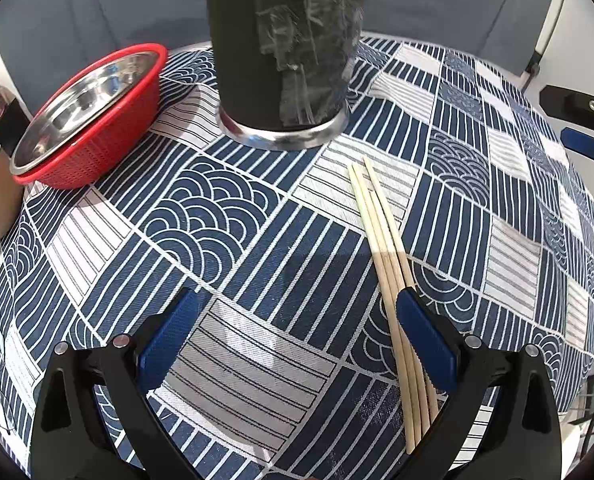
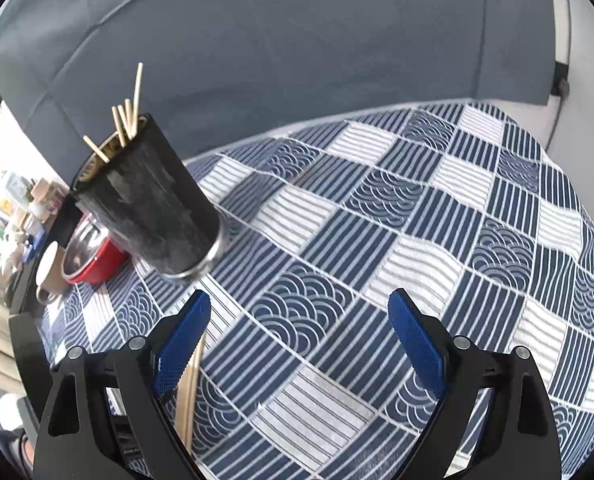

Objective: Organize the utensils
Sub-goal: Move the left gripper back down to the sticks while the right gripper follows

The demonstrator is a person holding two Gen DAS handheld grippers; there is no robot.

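A black cylindrical utensil holder (image 1: pixel 283 52) with a metal base stands on the patterned tablecloth; in the right wrist view the holder (image 2: pixel 149 200) has several wooden chopsticks (image 2: pixel 127 120) sticking out of its top. Three loose wooden chopsticks (image 1: pixel 385 240) lie on the cloth in front of it. My left gripper (image 1: pixel 297 312) is open low over the cloth, and its right finger (image 1: pixel 425 336) lies against the chopsticks' near ends. My right gripper (image 2: pixel 299 312) is open and empty above the table; loose chopsticks (image 2: pixel 189 392) show under its left finger.
A red colander (image 1: pixel 93 152) with a steel bowl (image 1: pixel 85 100) inside sits left of the holder. A beige mug (image 2: pixel 51 272) stands at the table's left edge. The tablecloth (image 2: pixel 417 240) covers the round table. A grey sofa is behind.
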